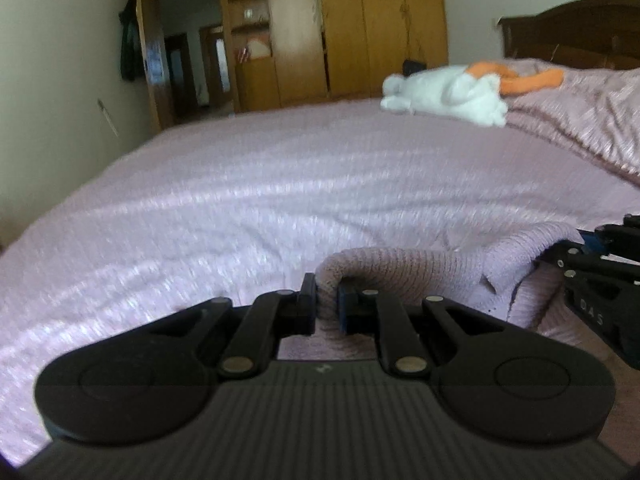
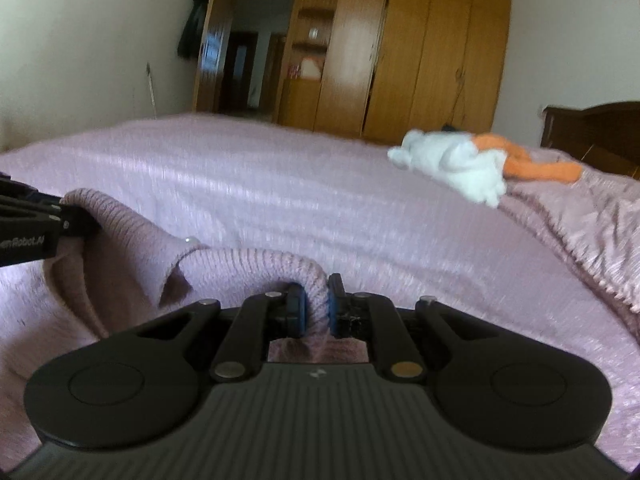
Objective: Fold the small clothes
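A small pink knitted garment (image 1: 420, 276) is held up just above the pink bedspread (image 1: 280, 184). My left gripper (image 1: 327, 300) is shut on one end of its ribbed edge. My right gripper (image 2: 317, 300) is shut on the other end of the same pink knitted garment (image 2: 132, 256). The edge sags between them, and the rest of the cloth hangs down out of sight below the fingers. The right gripper (image 1: 560, 256) shows at the right edge of the left wrist view. In the right wrist view the left gripper (image 2: 80, 216) shows at the left edge.
A white and orange plush toy (image 1: 452, 94) lies far back on the bed near a rumpled pink blanket (image 1: 580, 120). A wooden wardrobe (image 1: 360, 28) and an open doorway (image 1: 192, 52) stand behind the bed, with a dark headboard (image 1: 572, 32) at the right.
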Demonstrator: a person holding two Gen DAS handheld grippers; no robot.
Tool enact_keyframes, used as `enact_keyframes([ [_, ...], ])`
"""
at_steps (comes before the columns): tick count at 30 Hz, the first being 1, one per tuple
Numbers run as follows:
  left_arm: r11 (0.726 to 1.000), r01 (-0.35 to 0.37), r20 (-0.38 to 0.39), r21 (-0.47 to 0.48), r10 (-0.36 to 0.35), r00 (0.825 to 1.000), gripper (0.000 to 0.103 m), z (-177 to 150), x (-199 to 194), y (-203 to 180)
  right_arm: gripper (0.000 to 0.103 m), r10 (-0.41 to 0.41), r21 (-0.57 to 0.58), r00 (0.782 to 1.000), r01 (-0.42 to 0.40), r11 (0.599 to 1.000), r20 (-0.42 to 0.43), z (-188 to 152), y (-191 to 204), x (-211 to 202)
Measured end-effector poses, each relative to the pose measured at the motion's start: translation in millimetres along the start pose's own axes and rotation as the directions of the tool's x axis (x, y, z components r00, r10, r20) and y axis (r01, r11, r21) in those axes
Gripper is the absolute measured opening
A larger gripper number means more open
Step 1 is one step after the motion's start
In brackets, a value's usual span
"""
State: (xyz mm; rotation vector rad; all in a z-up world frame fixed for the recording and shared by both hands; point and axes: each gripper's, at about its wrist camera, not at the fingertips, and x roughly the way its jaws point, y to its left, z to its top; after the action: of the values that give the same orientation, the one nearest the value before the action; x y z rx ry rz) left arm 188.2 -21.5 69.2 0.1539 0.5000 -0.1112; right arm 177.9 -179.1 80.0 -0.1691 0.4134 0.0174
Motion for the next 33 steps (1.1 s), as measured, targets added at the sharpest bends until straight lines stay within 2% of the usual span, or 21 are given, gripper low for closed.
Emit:
enact_keyframes([
  [5, 1.0, -0.008, -0.091, -0.028, 0.006, 0.996, 0.015, -22.0, 31.5, 4.7, 0.013, 0.009, 0.013, 0.993, -0.008, 1.0, -0.117, -20.8, -1.3, 46.0],
  [6, 0.999, -0.005, -0.1, -0.038, 0.001, 0.995, 0.015, -25.9, 35.5, 6.6, 0.017, 0.015, 0.018, 0.99, -0.013, 1.0, -0.137, -26.7, -1.5, 52.5],
  [9, 0.999, 0.009, -0.096, -0.041, -0.013, 0.995, 0.017, -31.2, 34.6, 10.5, 0.033, 0.005, 0.003, 0.994, -0.004, 1.0, -0.114, -37.8, 0.6, 55.9],
  [11, 0.999, 0.004, -0.109, -0.034, -0.007, 0.994, 0.026, -28.2, 31.2, 11.5, 0.035, 0.007, 0.011, 0.993, -0.005, 1.0, -0.116, -37.8, -2.1, 57.2],
  [12, 1.0, -0.005, -0.113, -0.027, 0.002, 0.994, 0.034, -25.6, 28.6, 11.5, 0.038, 0.016, 0.028, 0.992, -0.012, 1.0, -0.122, -37.1, -4.4, 56.2],
  [13, 1.0, -0.015, -0.113, -0.018, 0.013, 0.994, 0.041, -24.0, 23.9, 11.9, 0.04, 0.026, 0.052, 0.992, -0.019, 0.998, -0.127, -37.1, -7.1, 52.4],
  [14, 1.0, -0.022, -0.107, -0.011, 0.021, 0.994, 0.043, -22.2, 18.8, 12.6, 0.046, 0.038, 0.077, 0.991, -0.028, 0.997, -0.128, -36.0, -11.2, 47.4],
  [15, 1.0, -0.022, -0.098, -0.007, 0.021, 0.995, 0.045, -21.6, 11.4, 15.2, 0.053, 0.051, 0.108, 0.991, -0.037, 0.993, -0.127, -34.6, -16.6, 43.2],
  [18, 1.0, 0.001, -0.081, -0.013, -0.002, 0.997, 0.046, -16.9, -6.4, 20.5, 0.061, 0.076, 0.163, 0.992, -0.058, 0.985, -0.104, -33.0, -29.6, 16.9],
  [25, 0.999, 0.042, -0.059, -0.002, -0.042, 0.997, 0.046, -21.2, -49.4, 28.8, 0.072, 0.092, 0.181, 0.995, -0.083, 0.98, -0.041, -40.9, -49.3, -44.0],
  [28, 1.0, 0.031, -0.05, 0.0, -0.031, 0.998, 0.048, -27.7, -62.2, 26.3, 0.077, 0.115, 0.165, 0.992, -0.106, 0.981, -0.047, -49.4, -48.2, -62.9],
  [33, 0.998, 0.066, -0.072, 0.017, -0.065, 0.995, 0.052, -40.7, -70.6, 21.0, 0.08, 0.126, 0.091, 0.99, -0.12, 0.989, -0.061, -63.2, -35.2, -76.4],
])
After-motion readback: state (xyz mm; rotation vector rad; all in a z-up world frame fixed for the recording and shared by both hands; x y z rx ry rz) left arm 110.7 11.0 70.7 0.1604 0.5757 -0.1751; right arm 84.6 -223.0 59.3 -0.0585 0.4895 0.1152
